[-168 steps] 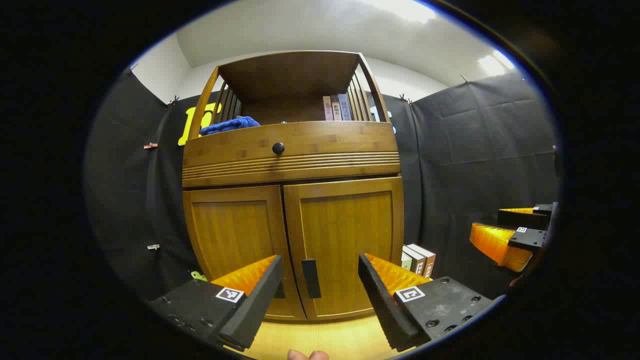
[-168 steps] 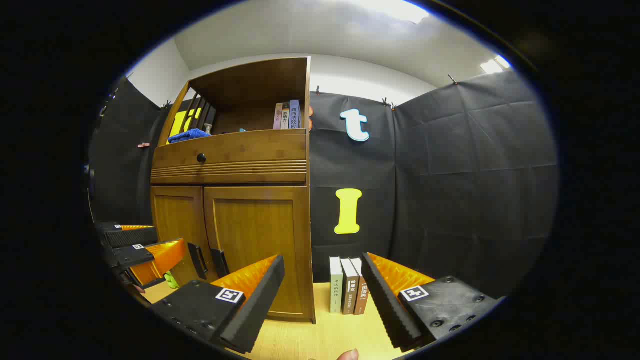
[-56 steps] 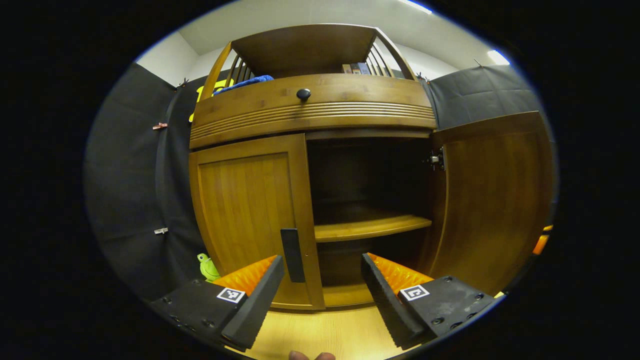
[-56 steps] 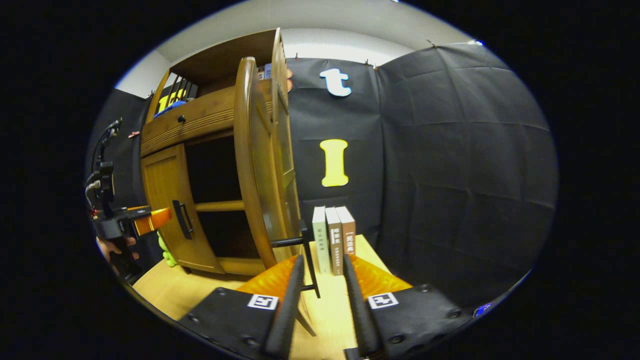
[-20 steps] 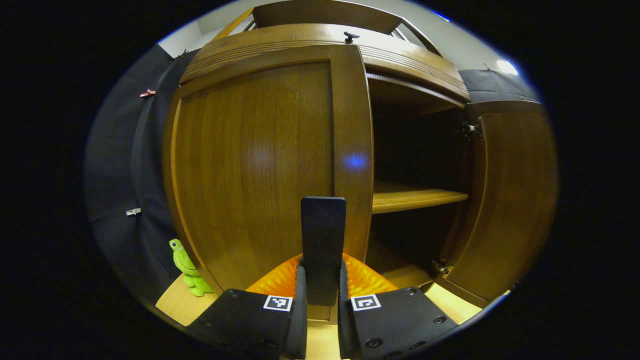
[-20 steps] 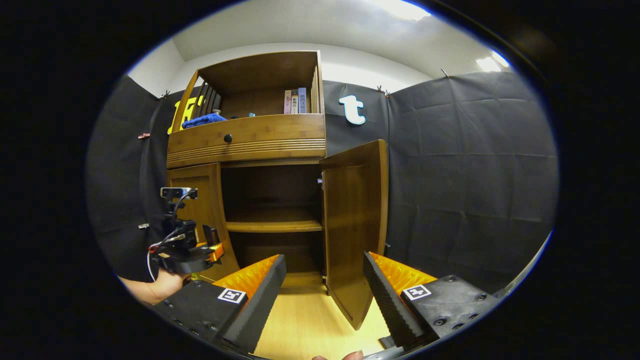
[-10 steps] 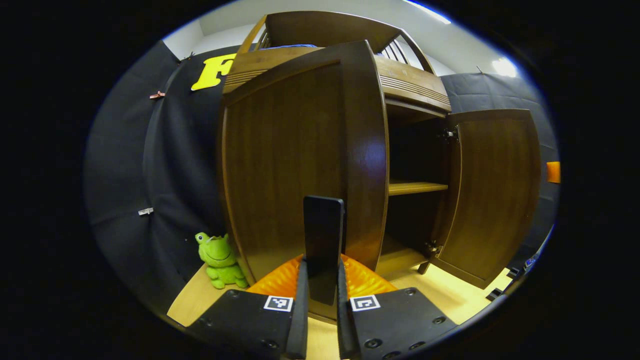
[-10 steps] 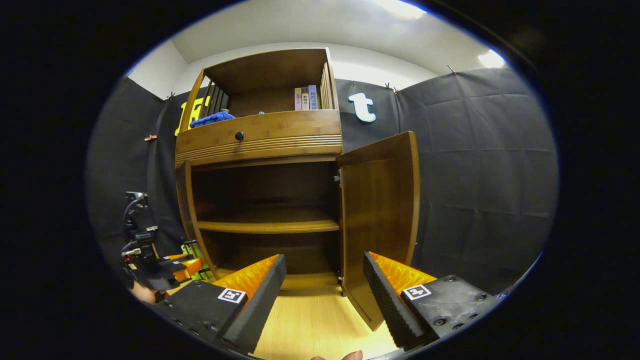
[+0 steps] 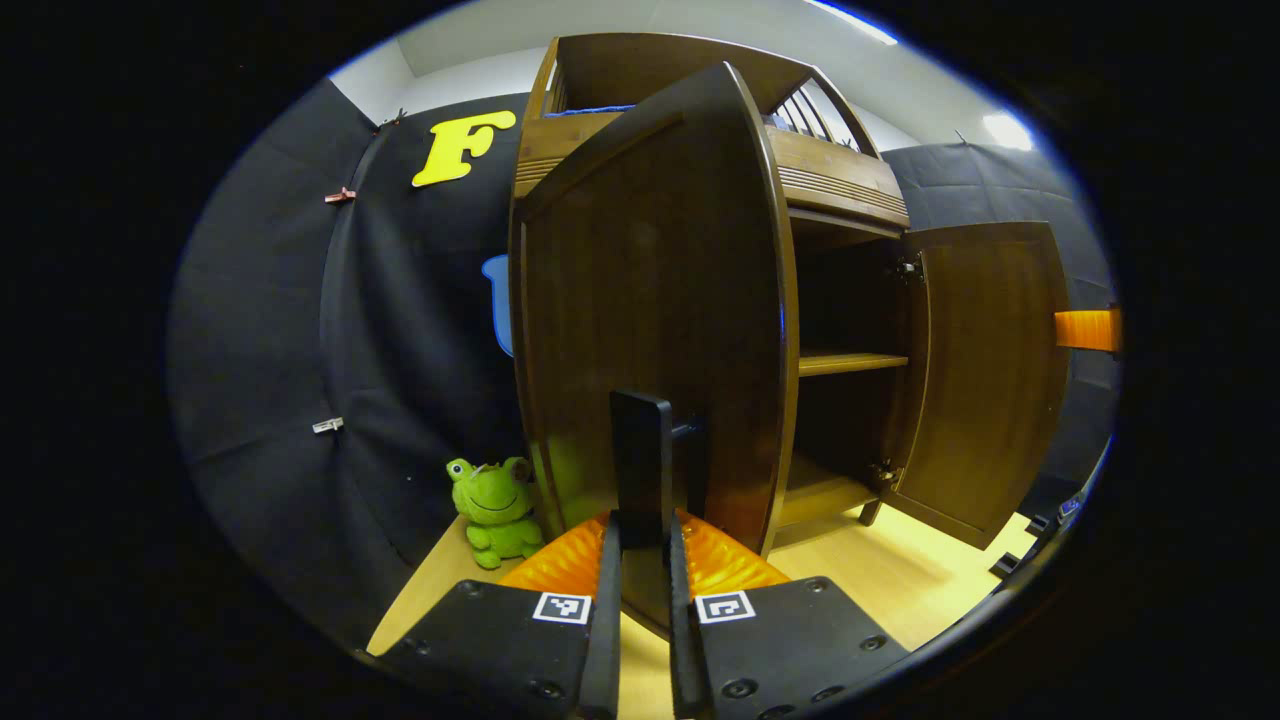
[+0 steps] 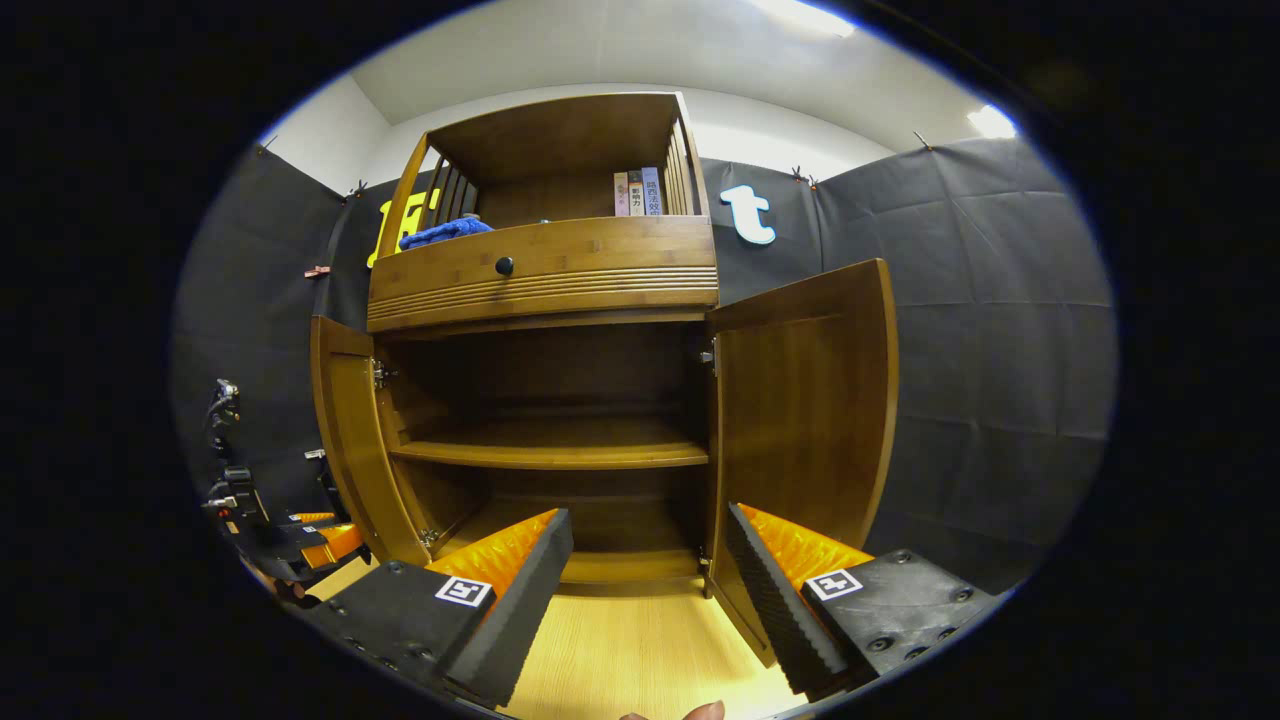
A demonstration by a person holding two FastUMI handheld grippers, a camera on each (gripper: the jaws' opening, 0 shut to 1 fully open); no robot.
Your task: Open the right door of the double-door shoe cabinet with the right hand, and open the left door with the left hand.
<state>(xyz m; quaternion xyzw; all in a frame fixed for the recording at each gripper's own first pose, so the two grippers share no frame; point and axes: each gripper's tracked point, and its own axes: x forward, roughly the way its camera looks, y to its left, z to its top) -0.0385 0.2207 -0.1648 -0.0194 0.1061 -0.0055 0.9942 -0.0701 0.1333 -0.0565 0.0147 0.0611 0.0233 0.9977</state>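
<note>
The wooden shoe cabinet (image 10: 545,280) stands with both doors swung out. In the left gripper view the left door (image 9: 650,290) fills the middle, seen from its outer face. My left gripper (image 9: 640,600) is shut on that door's black bar handle (image 9: 640,465). The right door (image 9: 985,370) hangs open farther right, also the right door (image 10: 810,400) in the right gripper view. My right gripper (image 10: 650,590) is open, holding nothing, facing the dark inside of the cabinet. The left door (image 10: 345,450) shows at the left, with the left gripper (image 10: 295,540) by it.
A shelf (image 10: 550,455) crosses the cabinet's inside. A green frog toy (image 9: 492,500) sits on the floor left of the cabinet. A blue cloth (image 10: 445,230) and books (image 10: 637,192) lie on top, above the drawer knob (image 10: 504,265). Light wooden floor (image 10: 620,650) lies in front.
The left door has swung farther open with my left gripper shut on its handle. The right gripper has stayed open and shifted slightly, now facing the cabinet squarely.
</note>
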